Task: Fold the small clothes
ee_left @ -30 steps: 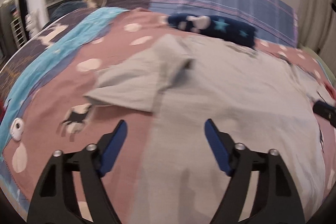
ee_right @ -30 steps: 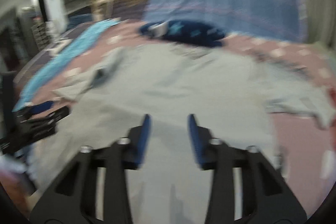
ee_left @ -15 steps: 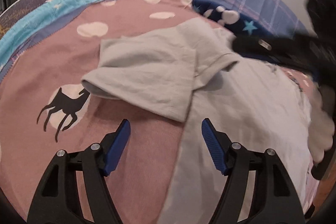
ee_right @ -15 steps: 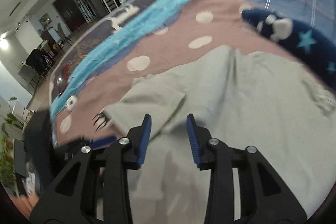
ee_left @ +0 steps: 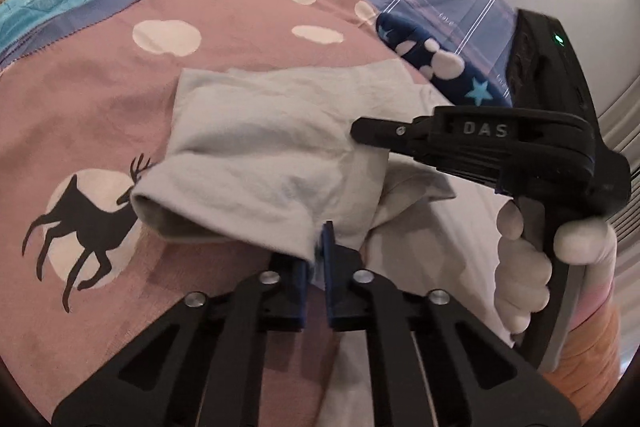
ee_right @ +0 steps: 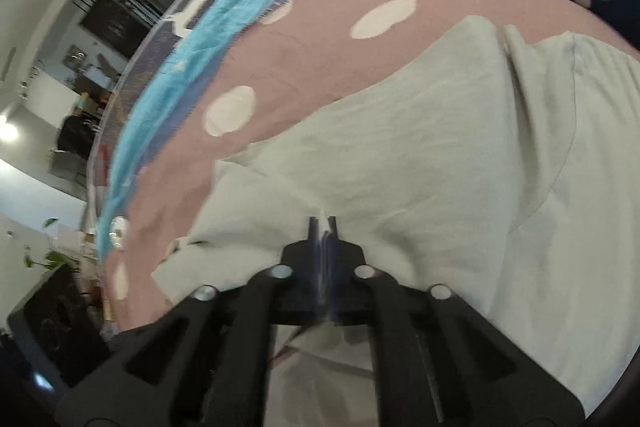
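Grey crumpled shirt (ee_left: 260,163) pinched by both grippers' jaws.

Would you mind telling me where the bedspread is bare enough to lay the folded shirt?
Bare pink bedspread lies left of the shirt, around the deer print. To the right it is crowded: both grippers and the navy garment.

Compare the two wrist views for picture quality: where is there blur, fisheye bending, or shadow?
Left wrist: sharp mostly, the grey T-shirt sleeve slightly smeared by the left gripper, the bedspread bent by the fisheye. Right wrist: softer, the right gripper blurred at its fingertips, shadow beneath it.
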